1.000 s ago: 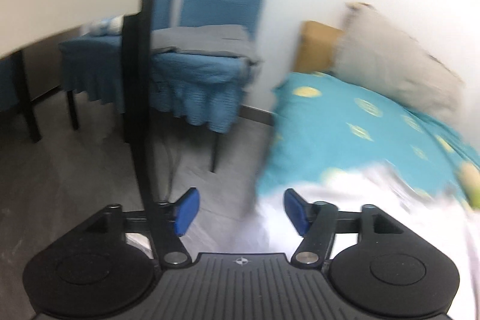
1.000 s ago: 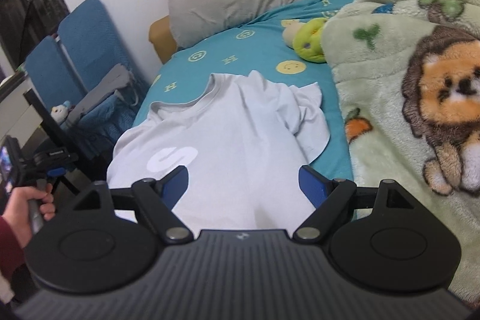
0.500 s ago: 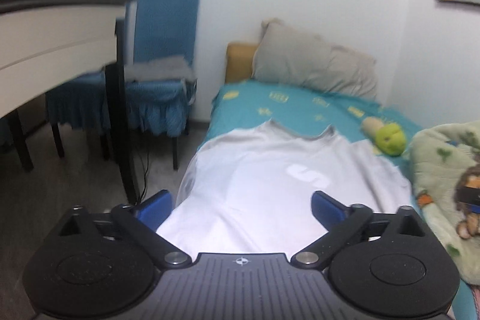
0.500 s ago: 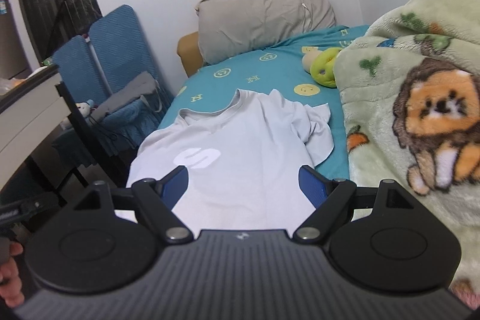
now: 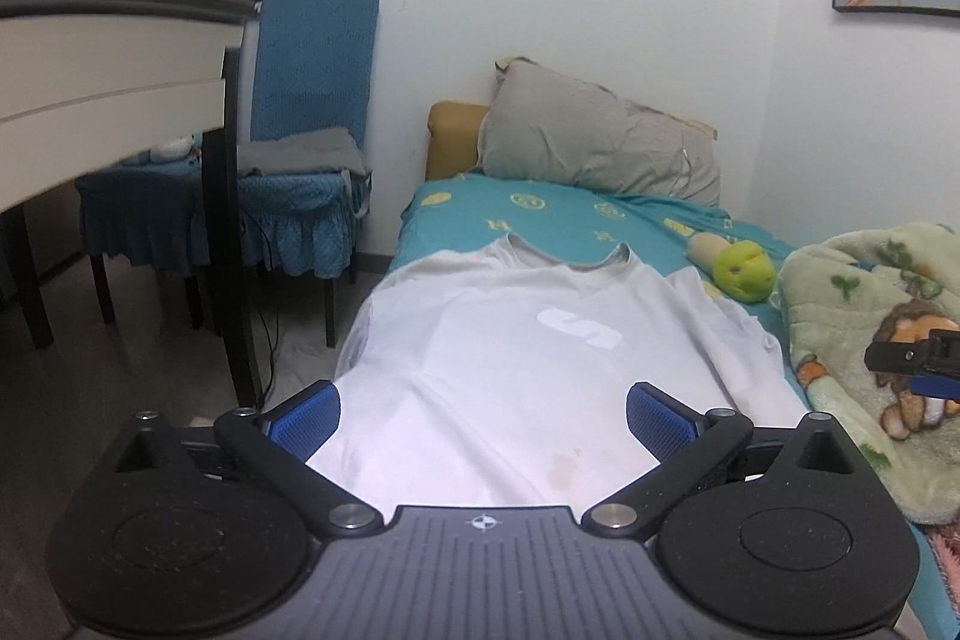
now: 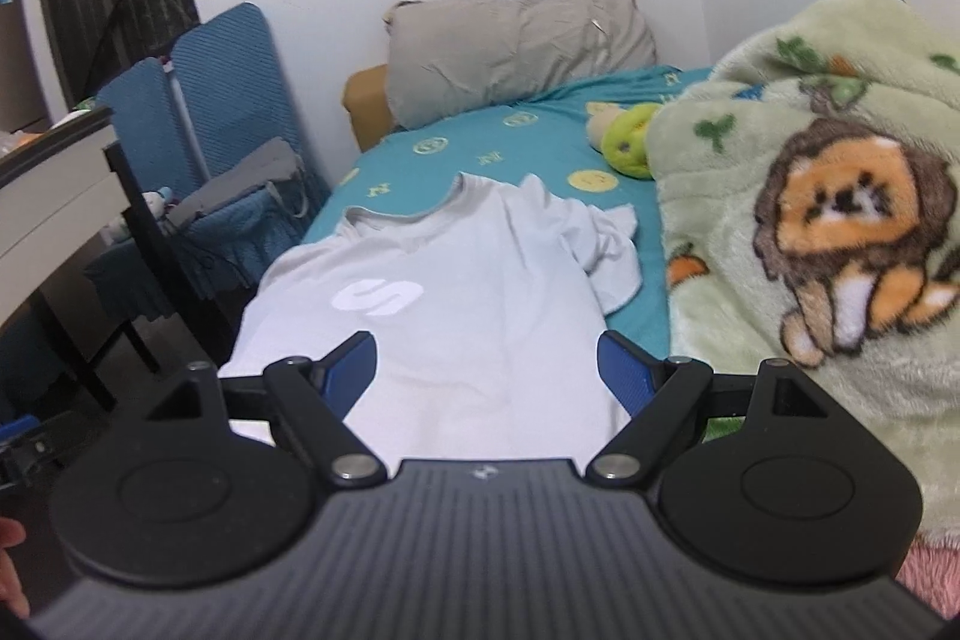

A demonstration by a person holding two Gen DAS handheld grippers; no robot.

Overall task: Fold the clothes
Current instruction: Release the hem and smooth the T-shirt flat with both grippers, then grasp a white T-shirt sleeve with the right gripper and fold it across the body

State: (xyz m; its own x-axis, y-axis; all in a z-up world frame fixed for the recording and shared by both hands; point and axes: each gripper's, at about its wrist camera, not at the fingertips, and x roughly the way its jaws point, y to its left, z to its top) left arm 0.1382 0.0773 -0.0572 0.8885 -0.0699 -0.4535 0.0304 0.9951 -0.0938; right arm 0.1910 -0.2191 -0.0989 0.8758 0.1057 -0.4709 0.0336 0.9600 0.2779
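Note:
A pale grey T-shirt (image 5: pixel 516 358) with a white logo lies spread face up on the teal bed sheet (image 5: pixel 558 214), collar toward the pillow. Its left side hangs over the bed's left edge; its right sleeve (image 6: pixel 606 244) is bunched. It also shows in the right wrist view (image 6: pixel 456 316). My left gripper (image 5: pixel 483 415) is open and empty above the shirt's lower part. My right gripper (image 6: pixel 486 370) is open and empty above the shirt's lower half. The right gripper's tip also shows at the right edge of the left wrist view (image 5: pixel 924 361).
A grey pillow (image 5: pixel 600 148) lies at the bed's head. A green plush toy (image 5: pixel 735 268) lies right of the shirt. A lion-print blanket (image 6: pixel 828 220) is heaped on the right. A blue chair (image 5: pixel 300 148) and a white desk (image 5: pixel 90 82) stand on the left.
My left gripper swung from facing the chair and floor toward the bed and opened wider. My right gripper drew back a little and rose; the shirt has not moved.

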